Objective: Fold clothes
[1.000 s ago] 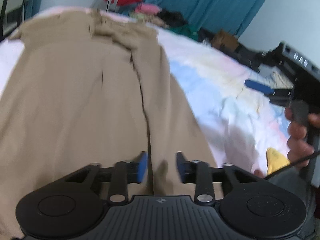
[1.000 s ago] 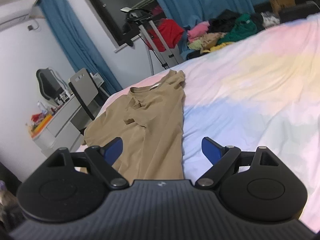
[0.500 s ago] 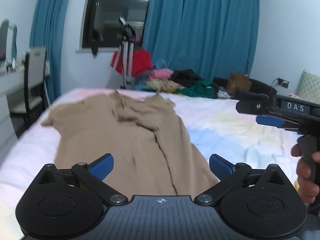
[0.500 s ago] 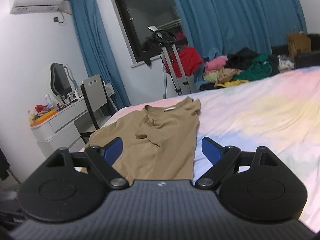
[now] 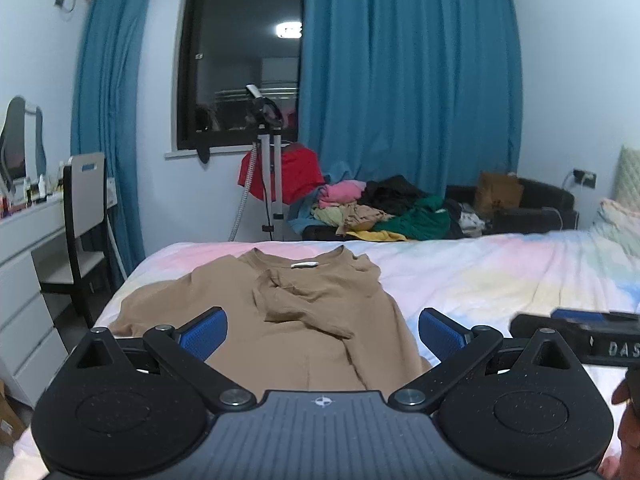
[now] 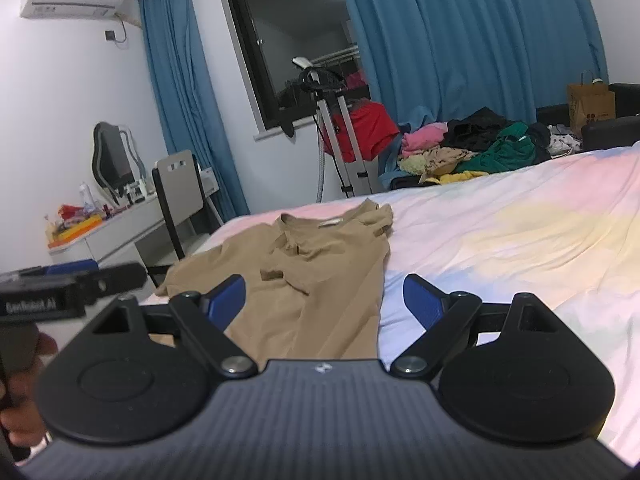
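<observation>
Tan T-shirt (image 5: 304,320) spread flat on pastel bed (image 5: 500,272), one side folded inward, collar toward window. Left gripper (image 5: 322,330) above its near hem, jaws wide, nothing between. Right gripper (image 6: 324,300) alongside, jaws likewise apart and empty.

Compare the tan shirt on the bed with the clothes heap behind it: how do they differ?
The tan shirt is a single garment spread out on the bed, one sleeve laid across its front; the clothes heap is many crumpled pieces beyond the bed's far edge. The shirt is one colour; the heap mixes pink, green, yellow and black. Neither is folded.
</observation>
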Demonstrator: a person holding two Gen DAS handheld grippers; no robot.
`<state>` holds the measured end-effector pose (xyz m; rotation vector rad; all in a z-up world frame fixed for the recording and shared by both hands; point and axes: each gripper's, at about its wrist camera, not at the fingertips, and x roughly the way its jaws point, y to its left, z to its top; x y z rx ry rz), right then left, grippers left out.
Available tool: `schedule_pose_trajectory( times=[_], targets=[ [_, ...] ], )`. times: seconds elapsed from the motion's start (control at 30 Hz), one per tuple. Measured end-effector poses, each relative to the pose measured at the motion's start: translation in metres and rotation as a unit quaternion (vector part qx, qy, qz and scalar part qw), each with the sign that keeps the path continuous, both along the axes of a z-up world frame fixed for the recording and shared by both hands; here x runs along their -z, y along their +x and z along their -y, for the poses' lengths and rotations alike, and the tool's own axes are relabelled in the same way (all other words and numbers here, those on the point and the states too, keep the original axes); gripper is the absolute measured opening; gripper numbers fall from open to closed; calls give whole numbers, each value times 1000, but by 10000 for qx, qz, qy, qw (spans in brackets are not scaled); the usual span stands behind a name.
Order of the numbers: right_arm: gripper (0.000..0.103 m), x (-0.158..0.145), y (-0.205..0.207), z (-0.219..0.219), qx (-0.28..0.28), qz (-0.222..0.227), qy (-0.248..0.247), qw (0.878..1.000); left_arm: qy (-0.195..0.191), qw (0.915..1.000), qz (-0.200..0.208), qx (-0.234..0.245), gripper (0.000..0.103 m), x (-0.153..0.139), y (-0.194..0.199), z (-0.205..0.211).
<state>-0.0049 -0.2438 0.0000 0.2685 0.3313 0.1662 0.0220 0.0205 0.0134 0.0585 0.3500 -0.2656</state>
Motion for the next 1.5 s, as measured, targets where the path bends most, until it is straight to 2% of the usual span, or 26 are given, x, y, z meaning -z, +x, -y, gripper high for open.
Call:
schedule_pose_trajectory(
  times=[0.13,0.23,0.37,0.47,0.57,0.63,0.9,1.03,1.17,1.2,1.23,1.27,1.37,1.5],
  targets=[
    [87,12,0,-12,-7,-172,-357,9992,-131,9995,-219,-206,102,3,5,-40],
    [87,17,13,-30,-294,-351,-632,9970,-308,9984,-321,-342,102,4,7,-80],
    [87,13,58,-77,-826,-552,-1028,9897,-696,9953,-350,-574,102,12,12,-133],
    [87,10,99,-131,-1279,-536,-1211,9829,-1036,9917,-305,-702,102,25,16,-165],
    [87,15,138,-182,-1659,-286,-1315,9769,-1092,9876,-609,-953,99,41,28,-181],
    [87,23,165,-216,-1905,-226,-1275,9731,-1189,9857,-630,-1011,99,45,31,-189],
    [85,50,273,-334,-2573,-272,-1359,9564,-1505,9755,-802,-1386,100,62,51,-222],
    [81,63,304,-373,-2990,-335,-1448,9426,-1817,9696,-824,-1420,100,69,57,-229],
    [56,73,318,-401,-3094,-529,-1899,9303,-1744,9697,-693,-1563,100,73,59,-217],
    [40,76,321,-406,-2951,-603,-2178,9283,-1732,9696,-680,-1587,100,74,60,-213],
    [32,78,323,-411,-2803,-669,-2439,9260,-1743,9697,-673,-1575,100,74,63,-209],
    [14,77,324,-409,-2637,-670,-2517,9288,-1743,9701,-656,-1556,100,74,66,-205],
    [11,59,326,-389,-2185,-600,-2255,9475,-1729,9724,-497,-1486,100,73,68,-196],
    [10,18,322,-340,-1805,-216,-1707,9684,-1694,9765,-12,-1330,101,60,56,-193]
  ],
)
